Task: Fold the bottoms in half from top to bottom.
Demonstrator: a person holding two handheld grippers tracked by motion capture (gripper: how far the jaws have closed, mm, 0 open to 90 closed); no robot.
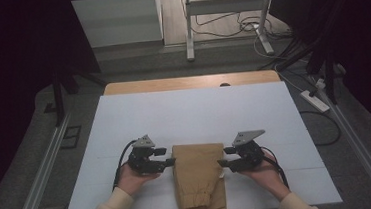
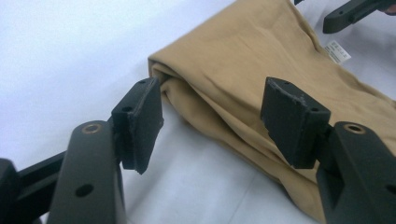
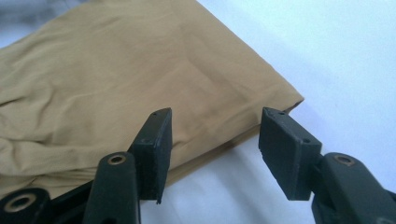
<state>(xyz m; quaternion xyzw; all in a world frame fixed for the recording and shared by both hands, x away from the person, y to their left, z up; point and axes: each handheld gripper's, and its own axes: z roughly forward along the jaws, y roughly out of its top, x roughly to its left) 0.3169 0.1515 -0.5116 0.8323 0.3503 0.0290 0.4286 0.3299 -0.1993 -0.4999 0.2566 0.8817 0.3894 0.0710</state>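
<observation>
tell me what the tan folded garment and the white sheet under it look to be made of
Tan garment: soft woven fabric, likely cotton, matte; it creases and folds into layers, with a sewn-in label.
White sheet: smooth, flat, faintly glossy, perhaps paper or plastic board; hard to tell which.

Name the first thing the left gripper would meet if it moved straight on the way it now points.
Most likely the folded tan garment: the left gripper is open and faces the garment's side edge.

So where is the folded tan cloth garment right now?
In the high view, the folded tan cloth garment lies at the near edge of the white table, between the left tongs and right tongs.
</observation>
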